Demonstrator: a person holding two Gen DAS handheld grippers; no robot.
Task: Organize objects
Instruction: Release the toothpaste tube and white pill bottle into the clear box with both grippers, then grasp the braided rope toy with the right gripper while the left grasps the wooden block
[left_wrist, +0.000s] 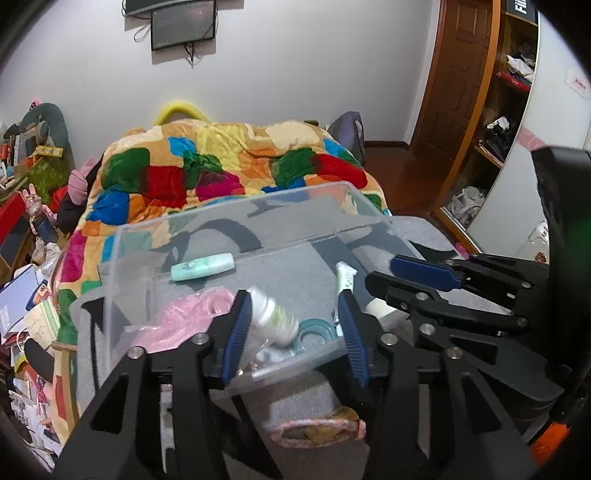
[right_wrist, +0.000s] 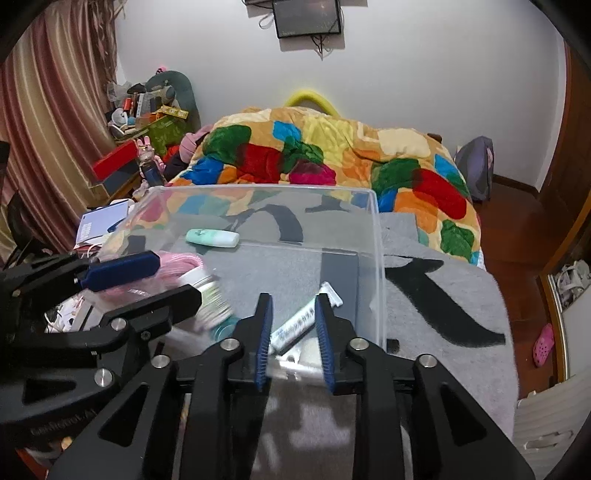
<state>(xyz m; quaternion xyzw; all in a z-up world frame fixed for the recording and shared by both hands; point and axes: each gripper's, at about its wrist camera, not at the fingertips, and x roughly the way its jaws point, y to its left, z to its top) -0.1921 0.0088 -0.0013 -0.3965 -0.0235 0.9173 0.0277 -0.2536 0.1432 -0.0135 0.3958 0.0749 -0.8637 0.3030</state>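
A clear plastic box (left_wrist: 236, 210) (right_wrist: 376, 236) stands on a grey blanket on the bed. Inside lie a mint-green tube (left_wrist: 203, 266) (right_wrist: 212, 237), a pink cloth (left_wrist: 184, 317) (right_wrist: 181, 264), a white bottle with green label (left_wrist: 273, 317) (right_wrist: 208, 295) that looks blurred as if tumbling, a teal ring (left_wrist: 314, 332) and a white toothpaste tube (left_wrist: 345, 280) (right_wrist: 303, 321). My left gripper (left_wrist: 295, 332) is open over the box's near edge, the bottle between its fingers but not gripped. My right gripper (right_wrist: 293, 332) is open over the toothpaste tube; it also shows in the left wrist view (left_wrist: 406, 277).
A colourful quilt (left_wrist: 229, 162) (right_wrist: 332, 158) covers the bed behind the box. A pink-rimmed pouch (left_wrist: 317, 428) lies on the blanket in front of the box. Cluttered shelves and papers stand at the left (left_wrist: 26, 177); a wardrobe and door are at the right (left_wrist: 472, 110).
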